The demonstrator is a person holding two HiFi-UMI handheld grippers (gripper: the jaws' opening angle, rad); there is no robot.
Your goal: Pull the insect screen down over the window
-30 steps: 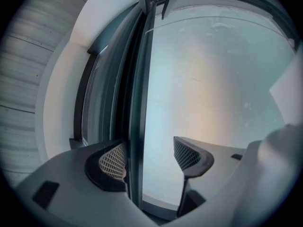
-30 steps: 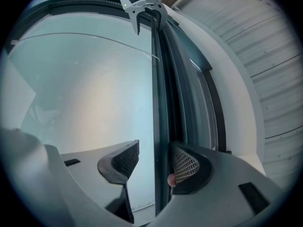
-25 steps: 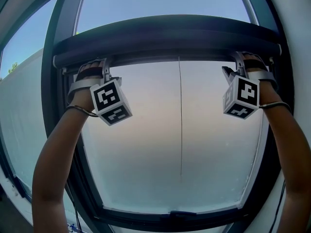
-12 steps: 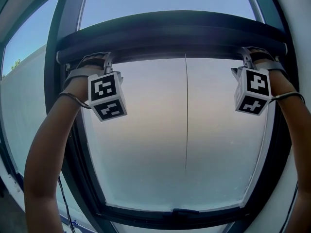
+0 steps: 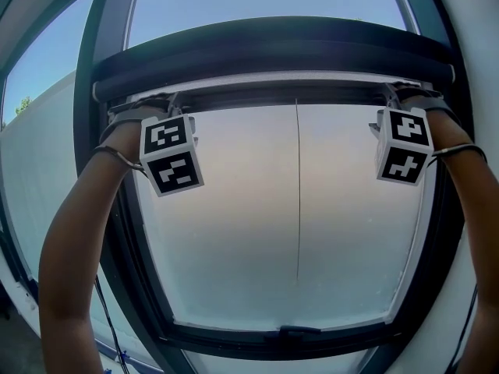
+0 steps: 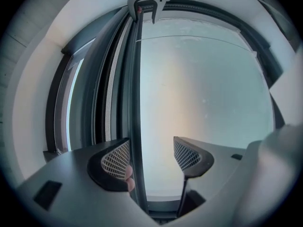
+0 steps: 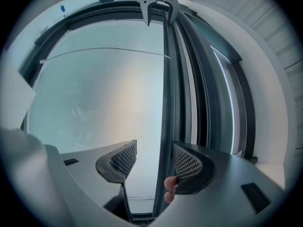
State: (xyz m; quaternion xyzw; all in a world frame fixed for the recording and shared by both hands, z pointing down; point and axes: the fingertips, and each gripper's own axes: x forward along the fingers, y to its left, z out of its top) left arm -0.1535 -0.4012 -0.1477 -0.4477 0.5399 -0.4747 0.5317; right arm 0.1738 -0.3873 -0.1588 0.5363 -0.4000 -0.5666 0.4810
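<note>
The insect screen's dark pull bar (image 5: 296, 92) runs across the window just under the roller cassette (image 5: 273, 53). A thin pale strip of mesh (image 5: 273, 79) shows between them. My left gripper (image 5: 160, 100) is at the bar's left end and my right gripper (image 5: 401, 92) at its right end. In the left gripper view the bar (image 6: 136, 103) passes between the open jaws (image 6: 151, 157), beside one pad, far from the other. In the right gripper view the jaws (image 7: 154, 160) have just been opening, with the bar (image 7: 165, 103) between them beside one pad.
A thin cord (image 5: 298, 193) hangs down the middle of the hazy pane (image 5: 234, 232). The dark window frame (image 5: 101, 209) rings the pane, with a handle (image 5: 296, 332) on its bottom rail. White wall reveals flank both sides.
Both hands and the pull bar have come down a little. A pale strip of mesh now shows under the cassette where none showed before.
</note>
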